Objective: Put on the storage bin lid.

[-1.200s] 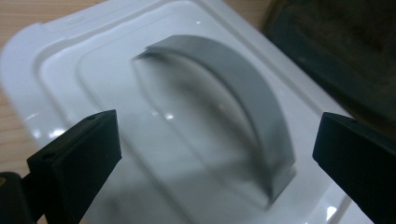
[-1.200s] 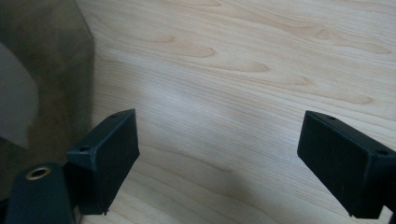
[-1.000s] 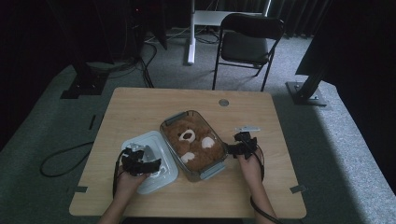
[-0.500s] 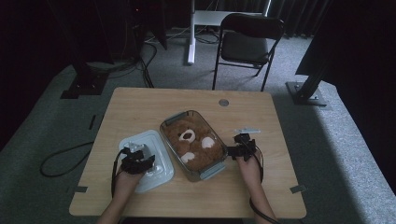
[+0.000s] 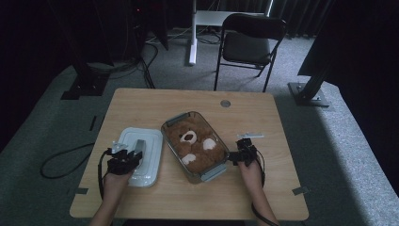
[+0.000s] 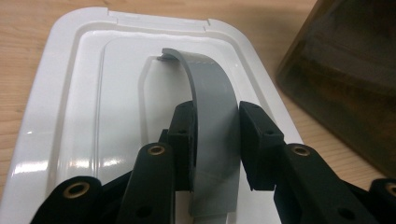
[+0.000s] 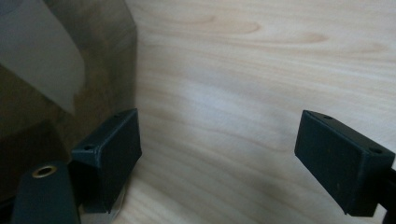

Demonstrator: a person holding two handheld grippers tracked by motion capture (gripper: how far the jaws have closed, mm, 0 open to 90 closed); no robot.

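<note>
Left gripper (image 6: pixel 217 144) clamps lid's grey handle (image 6: pixel 212 116) (lower end cut off).

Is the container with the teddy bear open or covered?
Open: the bear lies uncovered in the container, and the white lid rests on the table beside it.

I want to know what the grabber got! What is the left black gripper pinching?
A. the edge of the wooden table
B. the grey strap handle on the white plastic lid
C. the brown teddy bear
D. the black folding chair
B: in the left gripper view, the two black jaws of the left gripper press on both sides of the grey strap handle arching up from the white plastic lid.
</note>
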